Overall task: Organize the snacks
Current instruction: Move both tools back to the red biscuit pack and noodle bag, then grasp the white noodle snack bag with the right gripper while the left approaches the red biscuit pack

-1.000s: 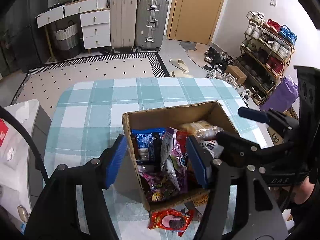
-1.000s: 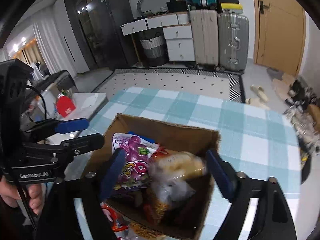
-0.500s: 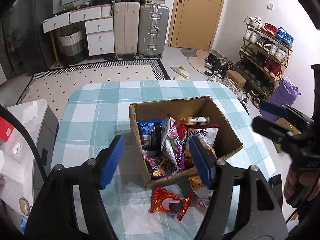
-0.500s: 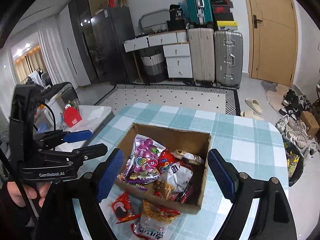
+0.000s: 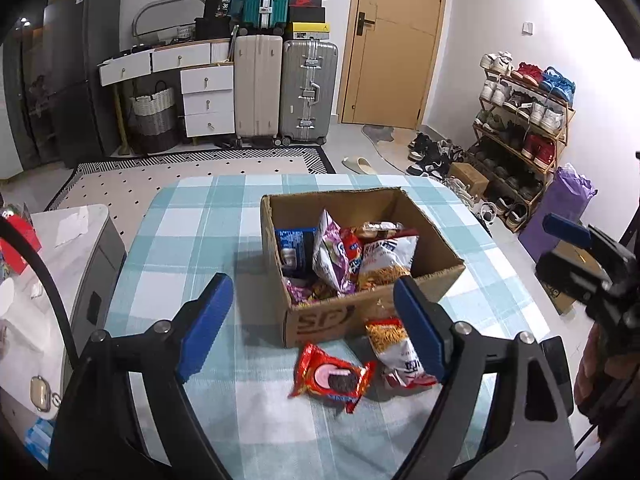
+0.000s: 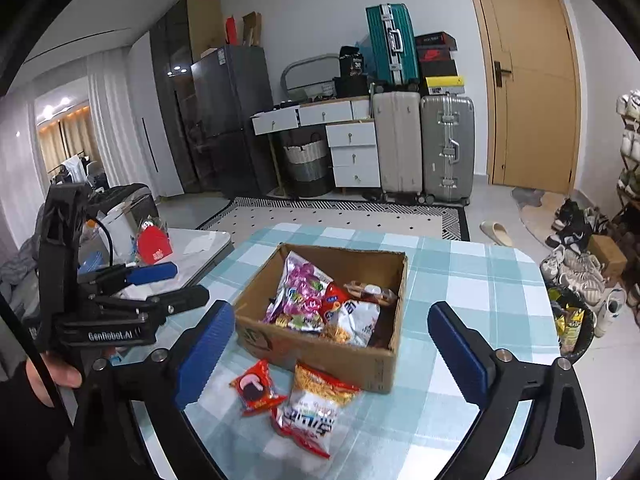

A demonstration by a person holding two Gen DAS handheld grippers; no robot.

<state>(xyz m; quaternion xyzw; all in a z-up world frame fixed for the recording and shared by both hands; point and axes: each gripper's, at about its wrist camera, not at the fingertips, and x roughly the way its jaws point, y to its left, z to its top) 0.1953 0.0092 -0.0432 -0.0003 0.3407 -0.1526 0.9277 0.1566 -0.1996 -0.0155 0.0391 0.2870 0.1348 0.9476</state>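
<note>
Two snack packets laid on checked tabletop (image 5: 192, 240) just before cardboard box (image 5: 360, 316): red cookie packet (image 5: 332, 376), noodle snack bag (image 5: 400, 356); more snacks packed inside box; left gripper (image 5: 316, 332) and right gripper (image 6: 340, 348) fingers spread, opening, nothing pinched

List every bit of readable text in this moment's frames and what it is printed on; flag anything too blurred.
"GenRobot.AI": white lettering on the body of the left gripper, seen from the right wrist view.
"SP": partial print on the near wall of the cardboard box; the rest is cut off.
"36": on the black bag on top of the drawers.
Unreadable: print on the red cookie packet and the noodle snack bag.
</note>
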